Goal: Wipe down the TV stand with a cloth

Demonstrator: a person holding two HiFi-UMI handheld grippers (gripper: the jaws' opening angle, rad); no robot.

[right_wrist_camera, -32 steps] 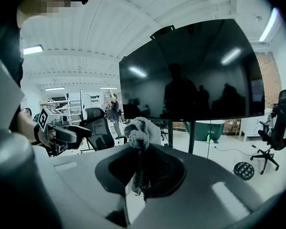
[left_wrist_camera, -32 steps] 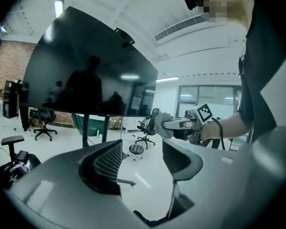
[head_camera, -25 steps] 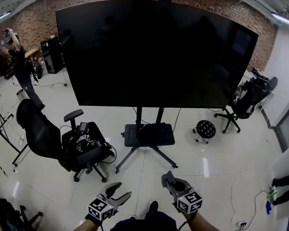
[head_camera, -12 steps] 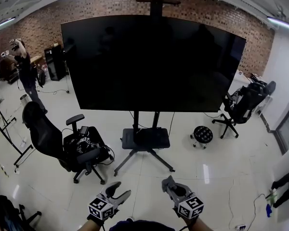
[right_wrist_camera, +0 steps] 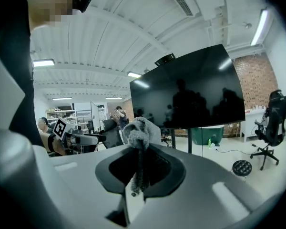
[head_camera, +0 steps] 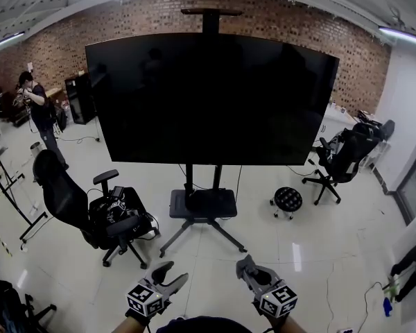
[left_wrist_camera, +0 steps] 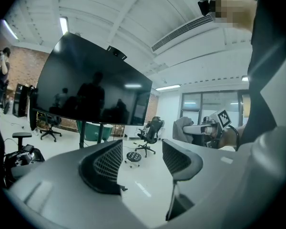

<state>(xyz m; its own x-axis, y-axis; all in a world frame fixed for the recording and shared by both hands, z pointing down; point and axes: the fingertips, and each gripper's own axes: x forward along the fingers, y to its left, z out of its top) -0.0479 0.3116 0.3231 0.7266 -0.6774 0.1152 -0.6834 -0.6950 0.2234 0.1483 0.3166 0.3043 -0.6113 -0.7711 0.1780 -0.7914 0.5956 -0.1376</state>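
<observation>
The TV stand is a black wheeled stand with a low shelf, and it carries a large dark TV in the middle of the head view, well ahead of both grippers. My left gripper hangs at the bottom edge, open and empty; its jaws stand apart in the left gripper view. My right gripper is beside it, shut on a grey cloth that bunches above the jaws. The cloth also shows in the left gripper view.
A black office chair loaded with gear stands left of the stand. A small round stool and another chair are to its right. A person stands far left. White furniture lines the right edge. Glossy floor lies between me and the stand.
The head view has tilted up, so the TV and stand sit higher and farther off. The person at far left has lowered their arms. Both grippers stay at the bottom edge.
</observation>
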